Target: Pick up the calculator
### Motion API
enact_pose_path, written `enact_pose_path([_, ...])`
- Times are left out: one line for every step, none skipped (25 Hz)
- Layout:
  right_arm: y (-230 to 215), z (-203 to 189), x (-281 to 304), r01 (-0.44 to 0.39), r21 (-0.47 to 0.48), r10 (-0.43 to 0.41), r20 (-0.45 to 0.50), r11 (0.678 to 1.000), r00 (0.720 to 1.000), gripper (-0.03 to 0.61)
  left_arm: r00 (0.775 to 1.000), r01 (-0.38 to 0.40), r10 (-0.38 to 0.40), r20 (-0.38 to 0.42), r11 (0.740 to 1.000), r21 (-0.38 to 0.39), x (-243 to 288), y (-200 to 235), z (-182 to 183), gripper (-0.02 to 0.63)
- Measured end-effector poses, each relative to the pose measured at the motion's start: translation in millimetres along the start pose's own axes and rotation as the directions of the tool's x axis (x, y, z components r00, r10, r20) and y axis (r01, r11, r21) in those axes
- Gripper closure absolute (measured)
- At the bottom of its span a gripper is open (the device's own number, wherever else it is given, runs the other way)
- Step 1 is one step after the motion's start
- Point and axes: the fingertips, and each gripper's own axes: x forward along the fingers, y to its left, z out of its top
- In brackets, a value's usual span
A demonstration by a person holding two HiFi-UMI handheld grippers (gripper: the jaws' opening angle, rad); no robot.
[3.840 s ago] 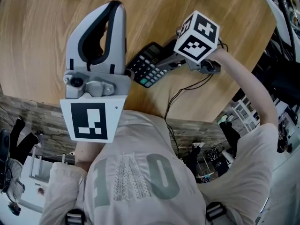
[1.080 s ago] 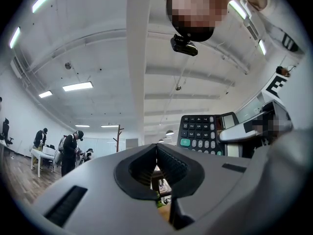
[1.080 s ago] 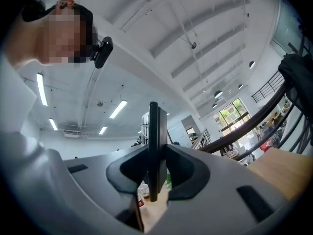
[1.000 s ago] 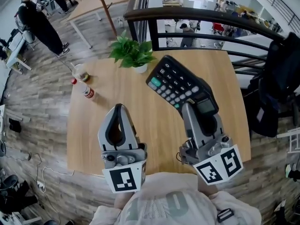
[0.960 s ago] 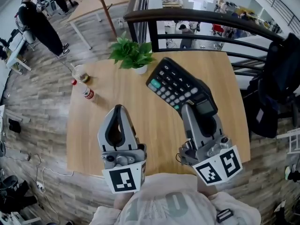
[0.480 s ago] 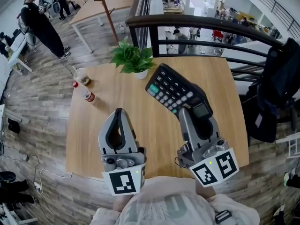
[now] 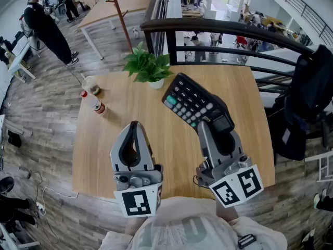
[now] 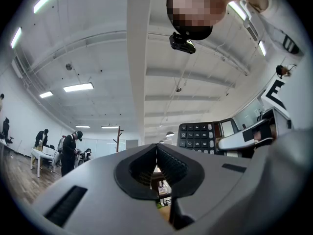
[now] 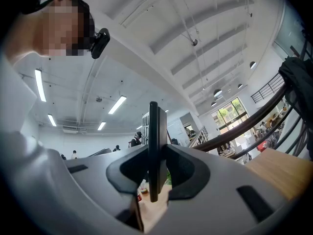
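Now, above the wooden desk (image 7: 125, 121), the right tongs (image 7: 212, 128) grip the calculator (image 7: 191, 100) by its display end. Seconds ago it lay on the desk; it is lifted clear, so the pickup looks done. The left tongs (image 7: 134, 129) hover closed, empty. The plant (image 7: 148, 66), cup (image 7: 91, 84) and bottle (image 7: 94, 103) stand well apart, blocking nothing.

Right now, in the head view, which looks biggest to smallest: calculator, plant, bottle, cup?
1. calculator, though it is held up nearer the camera
2. plant
3. bottle and cup look about alike, so unranked
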Motion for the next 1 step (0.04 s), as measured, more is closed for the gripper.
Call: enact_pose_path([0.0, -0.9, 0.0, 0.001, -0.001, -0.001, -0.002, 1.000, 1.000, 0.472, 1.000, 0.004, -0.004, 0.007, 1.000, -0.004, 0.6, -0.7, 1.4, 0.604])
